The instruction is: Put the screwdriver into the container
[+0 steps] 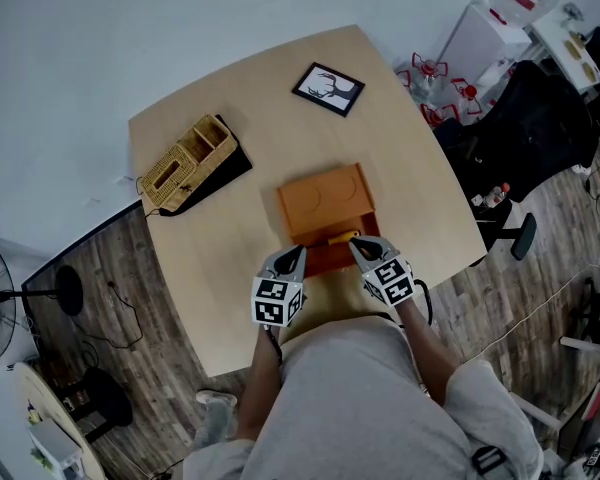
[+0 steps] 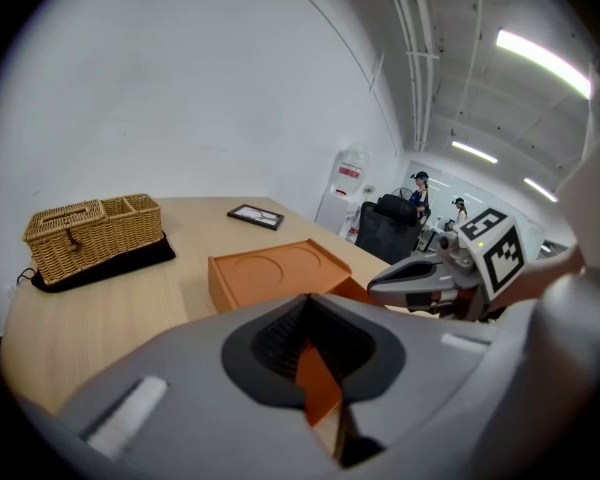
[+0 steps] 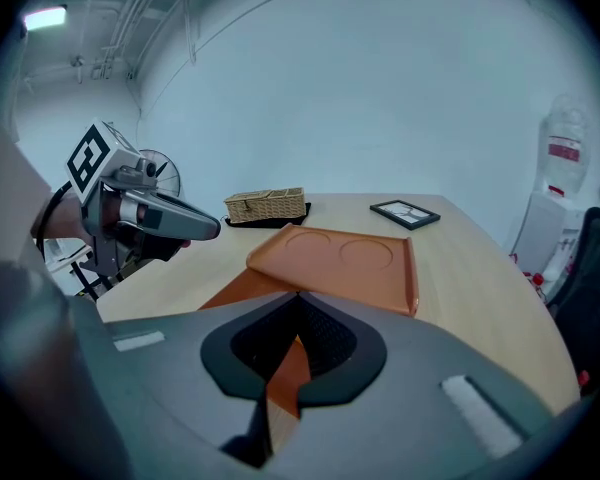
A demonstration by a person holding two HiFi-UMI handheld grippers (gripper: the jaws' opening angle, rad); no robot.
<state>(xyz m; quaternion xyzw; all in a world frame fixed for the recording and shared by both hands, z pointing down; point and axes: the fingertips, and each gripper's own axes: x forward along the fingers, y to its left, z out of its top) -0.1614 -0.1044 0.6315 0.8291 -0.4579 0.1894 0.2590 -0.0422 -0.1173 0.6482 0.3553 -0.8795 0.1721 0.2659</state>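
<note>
An orange container [image 1: 325,200] with two round dents in its top sits mid-table; it also shows in the left gripper view [image 2: 270,273] and the right gripper view [image 3: 340,263]. A darker orange drawer [image 1: 325,259] stands out at its near side. A short yellow piece, seemingly the screwdriver's handle [image 1: 342,236], lies at the drawer's far edge, just beside my right gripper [image 1: 358,248]. That gripper is shut with nothing between its jaws [image 3: 290,363]. My left gripper [image 1: 297,253] rests at the drawer's left corner, jaws together [image 2: 315,368], nothing visibly held.
A wicker basket [image 1: 185,160] on a black mat stands at the table's far left, and a small framed picture [image 1: 328,89] lies at the far edge. A black chair [image 1: 540,128] is off to the right, a fan [image 1: 0,298] on the floor to the left.
</note>
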